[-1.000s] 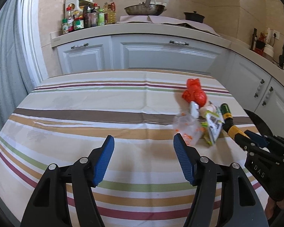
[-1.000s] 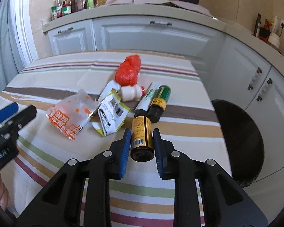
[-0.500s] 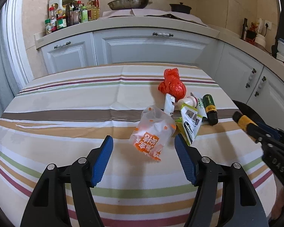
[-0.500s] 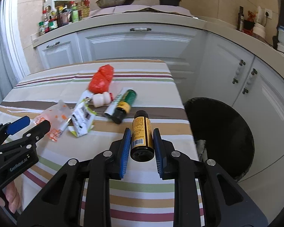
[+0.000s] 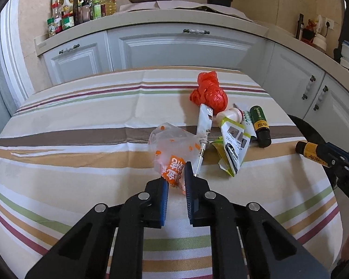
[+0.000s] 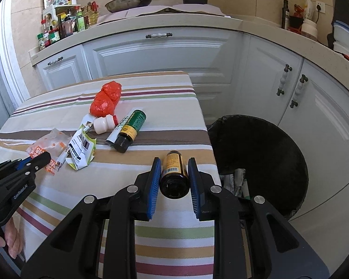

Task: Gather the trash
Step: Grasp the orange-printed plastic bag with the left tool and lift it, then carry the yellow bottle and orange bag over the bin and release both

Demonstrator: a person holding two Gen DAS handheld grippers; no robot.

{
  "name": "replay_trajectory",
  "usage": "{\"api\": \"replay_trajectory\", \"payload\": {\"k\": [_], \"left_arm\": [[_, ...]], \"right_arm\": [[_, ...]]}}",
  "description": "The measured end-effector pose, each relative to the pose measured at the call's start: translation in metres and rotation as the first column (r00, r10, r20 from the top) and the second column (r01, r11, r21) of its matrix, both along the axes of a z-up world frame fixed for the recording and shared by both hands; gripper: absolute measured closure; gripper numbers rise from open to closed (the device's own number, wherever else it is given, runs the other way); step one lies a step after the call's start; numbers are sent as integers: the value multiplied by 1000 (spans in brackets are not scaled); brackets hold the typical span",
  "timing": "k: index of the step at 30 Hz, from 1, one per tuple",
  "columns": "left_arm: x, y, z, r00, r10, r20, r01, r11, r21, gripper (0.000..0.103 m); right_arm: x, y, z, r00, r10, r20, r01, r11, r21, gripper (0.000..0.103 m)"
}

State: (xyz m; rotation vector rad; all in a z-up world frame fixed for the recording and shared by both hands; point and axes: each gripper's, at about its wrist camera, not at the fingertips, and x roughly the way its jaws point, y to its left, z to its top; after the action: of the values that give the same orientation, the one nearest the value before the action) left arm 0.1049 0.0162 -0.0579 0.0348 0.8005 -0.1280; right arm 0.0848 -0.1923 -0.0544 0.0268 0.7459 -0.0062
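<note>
**Bottle in hand, bin to the right**

Kitchen cabinets ring a striped table [image 6: 179, 139], with a black bin [image 6: 263, 153] on the floor off its right edge. The right gripper [image 6: 174, 174] pinches a brown bottle [image 6: 174, 174], long axis along the fingers, cap end pointing away, base toward the camera, just left of the bin's rim. The left gripper [image 5: 175, 181] is nearly pressed together on the clear orange-printed bag [image 5: 172, 153]. Remaining litter lies further up the table, well apart from the bin.
</note>
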Motion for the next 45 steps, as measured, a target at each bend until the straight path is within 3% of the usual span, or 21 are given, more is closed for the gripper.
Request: {"api": "replay_trajectory", "payload": {"k": [15,24,35,45], "left_arm": [[-5,11,5,999,28,21,-27,1000,-13,95],[-14,4,31,996,14,89,-11,999,-36,95],[-9,-67,56,979,-128,159,137,990,-43,95],[9,-156,48,955,-262,141,268,963,-24,95]], "right_arm": [[-3,4,2,1000,7,21,-7,1000,-14,80],[-10,-8,21,996,-22,82,24,1000,-20,80],[-10,-73,36,977,-154,150,162,986,-42,80],[-6,-137,28,954,-252,161,262,964,-42,80]]}}
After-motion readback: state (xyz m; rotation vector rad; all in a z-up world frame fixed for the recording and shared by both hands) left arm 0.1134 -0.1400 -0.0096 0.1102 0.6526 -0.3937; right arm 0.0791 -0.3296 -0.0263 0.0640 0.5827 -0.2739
